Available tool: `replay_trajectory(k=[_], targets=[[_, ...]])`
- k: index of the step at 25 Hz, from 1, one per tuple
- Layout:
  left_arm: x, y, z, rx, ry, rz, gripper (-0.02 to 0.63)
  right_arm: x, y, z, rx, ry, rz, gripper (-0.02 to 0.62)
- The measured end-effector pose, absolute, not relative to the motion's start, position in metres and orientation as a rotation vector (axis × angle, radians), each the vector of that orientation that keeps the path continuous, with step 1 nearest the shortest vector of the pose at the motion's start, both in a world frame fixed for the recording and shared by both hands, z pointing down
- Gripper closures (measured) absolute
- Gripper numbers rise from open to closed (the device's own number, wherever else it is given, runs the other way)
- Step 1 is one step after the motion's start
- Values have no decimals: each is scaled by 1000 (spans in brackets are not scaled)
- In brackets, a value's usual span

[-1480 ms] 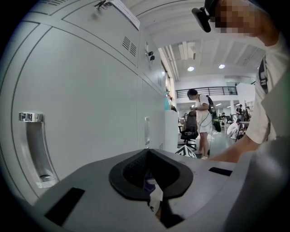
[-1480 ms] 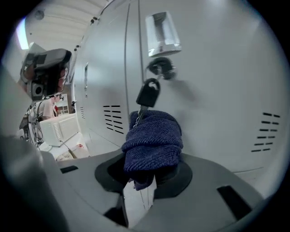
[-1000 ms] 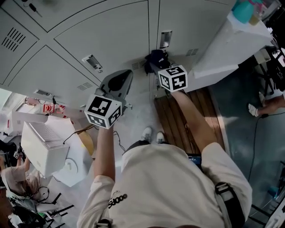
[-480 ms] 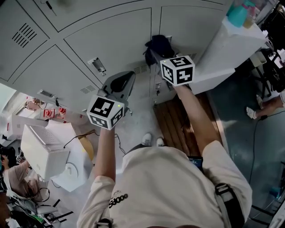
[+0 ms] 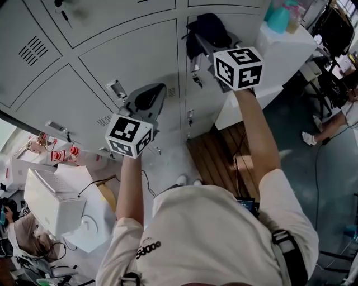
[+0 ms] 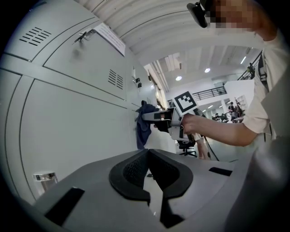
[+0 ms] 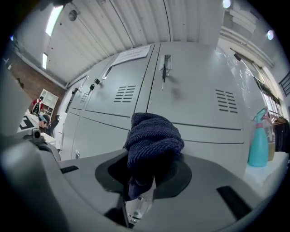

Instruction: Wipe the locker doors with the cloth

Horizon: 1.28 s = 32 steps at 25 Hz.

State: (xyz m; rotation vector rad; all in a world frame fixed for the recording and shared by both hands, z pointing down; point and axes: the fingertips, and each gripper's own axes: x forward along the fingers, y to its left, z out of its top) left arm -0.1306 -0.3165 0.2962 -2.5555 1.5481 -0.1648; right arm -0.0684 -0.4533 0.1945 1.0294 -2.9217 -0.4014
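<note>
The dark blue cloth (image 5: 207, 29) is bunched at the tip of my right gripper (image 5: 197, 40), which is shut on it and holds it against a grey locker door (image 5: 134, 53). In the right gripper view the cloth (image 7: 154, 138) hides the jaw tips of my right gripper (image 7: 149, 159), in front of the vented locker doors (image 7: 199, 90). My left gripper (image 5: 159, 89) hovers lower left near the lockers, shut with nothing in it. In the left gripper view, the pads of my left gripper (image 6: 148, 151) meet beside a plain door (image 6: 68, 122), with the cloth (image 6: 144, 122) ahead.
A teal spray bottle (image 7: 259, 140) stands on a white cabinet (image 5: 285, 53) right of the lockers. A wooden pallet (image 5: 224, 148) lies on the floor below. A white box (image 5: 50, 195) sits lower left. Keys (image 5: 62, 14) hang from one lock. A person's legs (image 5: 330, 125) show at right.
My right gripper has carried the cloth upward along the locker door. The left gripper has stayed in about the same place, still shut.
</note>
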Motion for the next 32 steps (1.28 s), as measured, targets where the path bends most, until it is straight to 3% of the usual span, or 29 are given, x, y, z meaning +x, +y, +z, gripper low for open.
replay_trajectory(k=[7,15,32], targets=[[-113,-331,264,-2483,1479,-185,588,-4,-430,175,1103,-2910,-431,503],[-75,-359,257,-2450,1401,-239,588,68,-418,218,1235,-2752,-401,503],[-43,-374,292,-2544,1360,-227,588,105,-394,281,1341,-2643,-304,505]])
